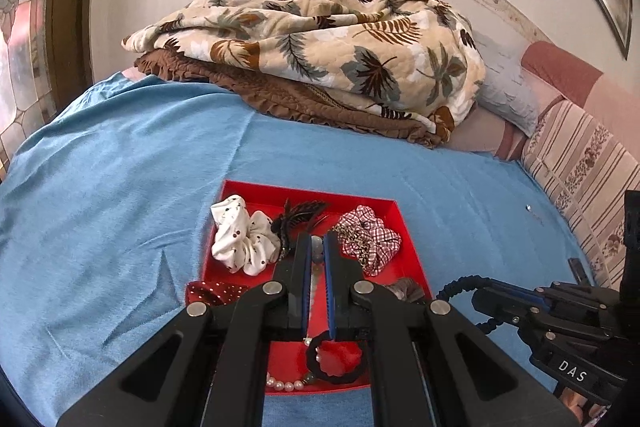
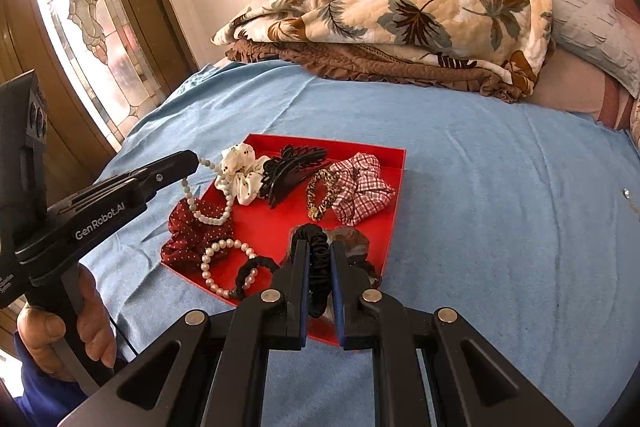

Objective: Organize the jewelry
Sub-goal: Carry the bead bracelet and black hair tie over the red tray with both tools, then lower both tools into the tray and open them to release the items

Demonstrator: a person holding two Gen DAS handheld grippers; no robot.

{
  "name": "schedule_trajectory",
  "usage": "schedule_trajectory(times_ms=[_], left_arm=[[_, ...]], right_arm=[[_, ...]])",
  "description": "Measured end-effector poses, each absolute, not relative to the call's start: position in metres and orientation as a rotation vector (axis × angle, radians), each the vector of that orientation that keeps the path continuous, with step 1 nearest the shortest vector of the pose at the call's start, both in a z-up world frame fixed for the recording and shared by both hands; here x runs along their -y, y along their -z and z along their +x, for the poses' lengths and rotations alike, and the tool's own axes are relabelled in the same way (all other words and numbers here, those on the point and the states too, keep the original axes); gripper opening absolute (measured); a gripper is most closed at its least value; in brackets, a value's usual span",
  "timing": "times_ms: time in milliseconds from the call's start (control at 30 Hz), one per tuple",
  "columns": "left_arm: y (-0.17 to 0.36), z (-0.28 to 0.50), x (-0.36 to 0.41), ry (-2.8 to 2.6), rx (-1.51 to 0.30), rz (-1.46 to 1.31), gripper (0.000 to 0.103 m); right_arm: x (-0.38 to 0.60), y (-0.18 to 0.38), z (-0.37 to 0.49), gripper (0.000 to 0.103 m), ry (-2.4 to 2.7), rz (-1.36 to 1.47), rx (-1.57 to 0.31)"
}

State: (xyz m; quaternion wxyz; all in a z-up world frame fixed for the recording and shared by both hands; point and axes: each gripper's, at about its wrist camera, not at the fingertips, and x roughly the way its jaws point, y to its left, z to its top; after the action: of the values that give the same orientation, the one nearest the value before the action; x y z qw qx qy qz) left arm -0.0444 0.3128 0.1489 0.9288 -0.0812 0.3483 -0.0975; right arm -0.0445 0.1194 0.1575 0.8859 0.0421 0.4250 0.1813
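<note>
red tray (image 2: 394,187) on blue bedspread (image 2: 480,227), left gripper (image 1: 317,247) pinched on bead necklace (image 2: 192,193) dangling over tray's left edge, right gripper (image 2: 320,259) clamped on black scrunchie (image 2: 319,259) over tray's near side, white scrunchie (image 2: 240,173) at back-left of tray

Blue bed (image 2: 460,187); red tray (image 2: 394,227); folded quilt (image 2: 400,11).

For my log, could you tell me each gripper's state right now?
Left gripper: shut on the grey bead strand.
Right gripper: shut on the black scrunchie.
</note>
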Motion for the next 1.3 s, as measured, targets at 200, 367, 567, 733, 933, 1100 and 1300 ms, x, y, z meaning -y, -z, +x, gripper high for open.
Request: schedule_trajectory(times_ms=[200,367,567,733,933,1100,1300], left_arm=[[-0.149,-0.038,-0.336,0.203,-0.720,-0.253,0.006],[-0.143,-0.032,-0.351,0.194,-0.740,-0.310,0.006],[-0.137,-0.027,-0.352,0.192,-0.761,-0.323,0.006],[-0.135,-0.028,-0.341,0.198,-0.768,-0.272,0.006],[-0.135,-0.030,-0.333,0.226,-0.770,-0.249,0.006],[-0.129,-0.025,-0.334,0.226,-0.789,-0.255,0.006],[-0.124,-0.021,-0.332,0.210,-0.807,-0.236,0.006]], right_arm=[[-0.131,-0.161,-0.032,0.011,-0.403,0.093,-0.875],[-0.146,-0.158,-0.023,0.011,-0.430,0.084,-0.877],[-0.155,-0.152,-0.012,0.011,-0.432,0.083,-0.885],[-0.159,-0.146,-0.001,0.011,-0.428,0.090,-0.896],[-0.163,-0.135,0.010,0.011,-0.415,0.105,-0.921],[-0.165,-0.127,0.021,0.011,-0.411,0.142,-0.951],[-0.167,-0.118,0.028,0.011,-0.409,0.171,-0.979]])
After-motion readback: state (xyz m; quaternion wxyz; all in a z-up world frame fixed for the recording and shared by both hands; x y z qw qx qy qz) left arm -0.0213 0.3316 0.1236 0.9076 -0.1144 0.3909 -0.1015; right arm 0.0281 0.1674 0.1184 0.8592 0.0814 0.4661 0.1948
